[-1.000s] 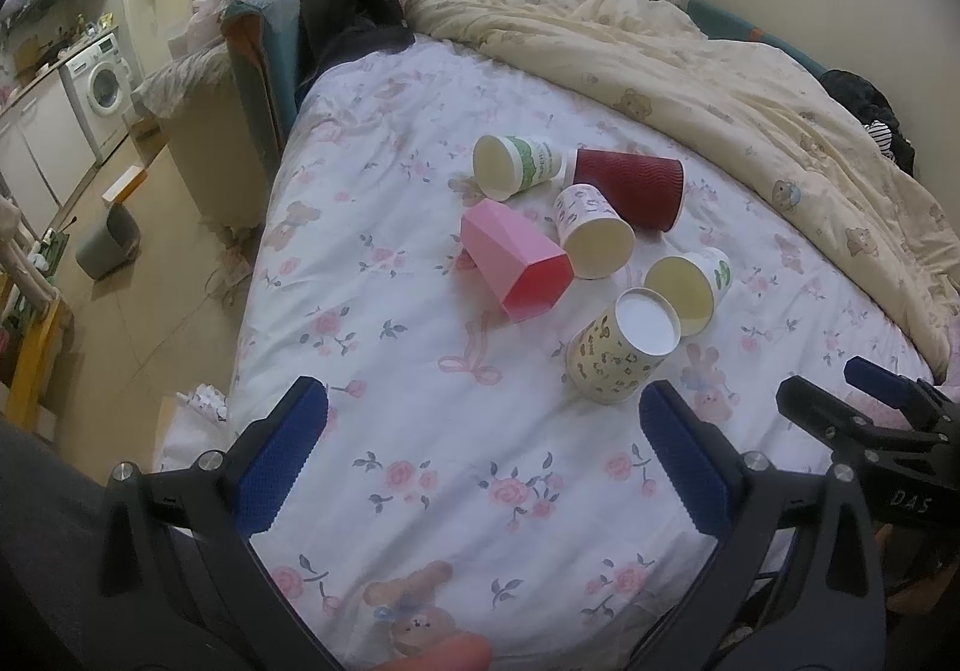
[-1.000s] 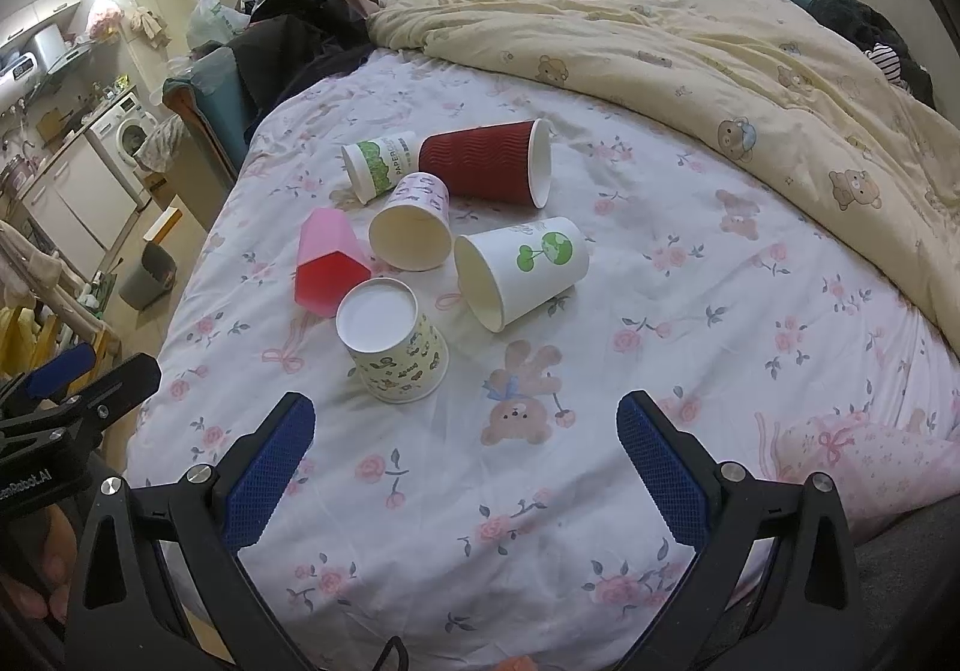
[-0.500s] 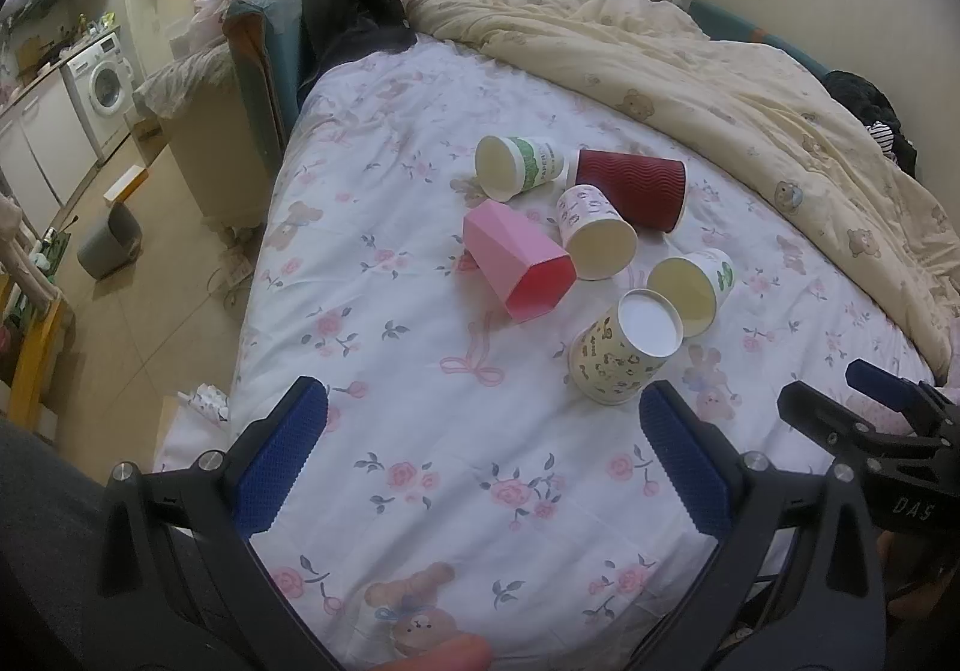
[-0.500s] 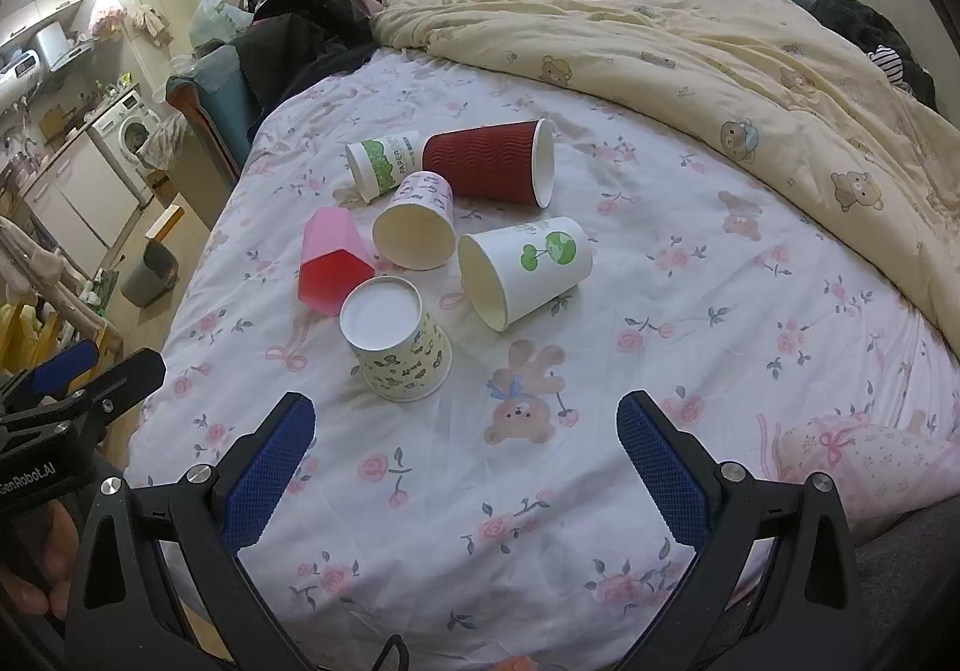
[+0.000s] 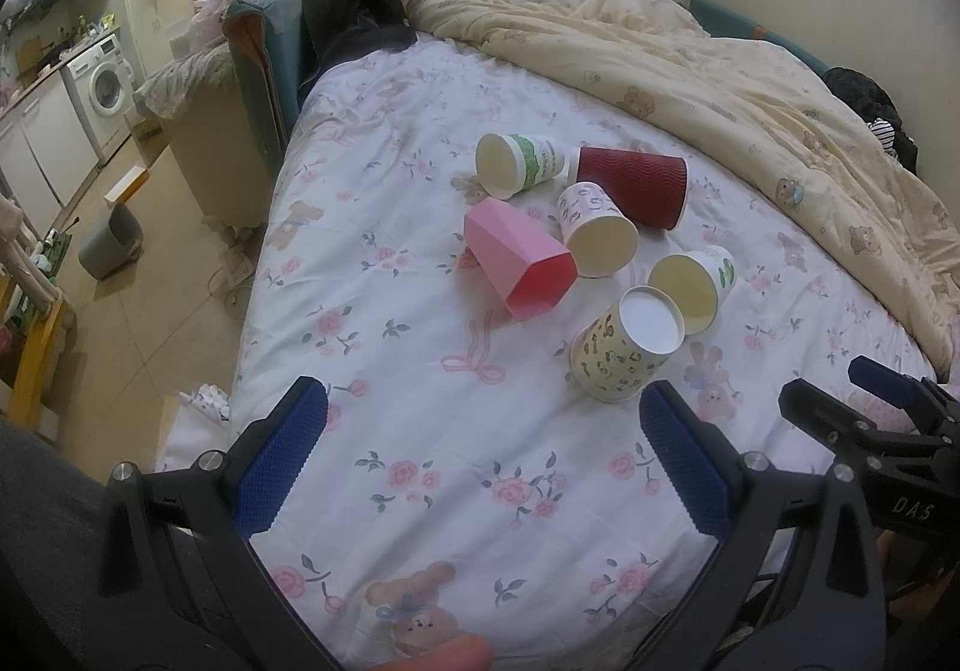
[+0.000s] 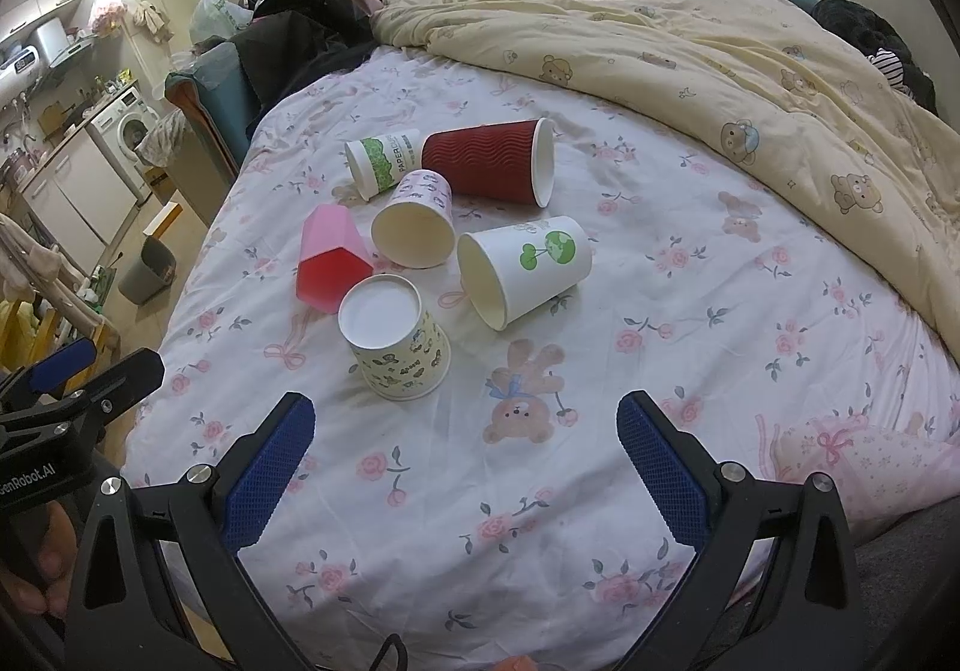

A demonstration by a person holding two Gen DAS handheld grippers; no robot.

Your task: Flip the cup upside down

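Cut off at the frame edges: both gripper bodies and most of the room. Floral bed sheet (image 6: 480,491), cream quilt (image 6: 750,71) bunched along the far side, washing machine (image 5: 105,83) beyond. Six cups clustered mid-bed: patterned cup (image 6: 399,338) already upside down, pink cup (image 6: 330,263) and four others on their sides, all empty. Left gripper (image 5: 480,461) and right gripper (image 6: 465,464) spread wide, holding nothing.

Cream bear-print duvet (image 6: 750,89), washing machine (image 5: 105,86), grey bin (image 5: 111,248)
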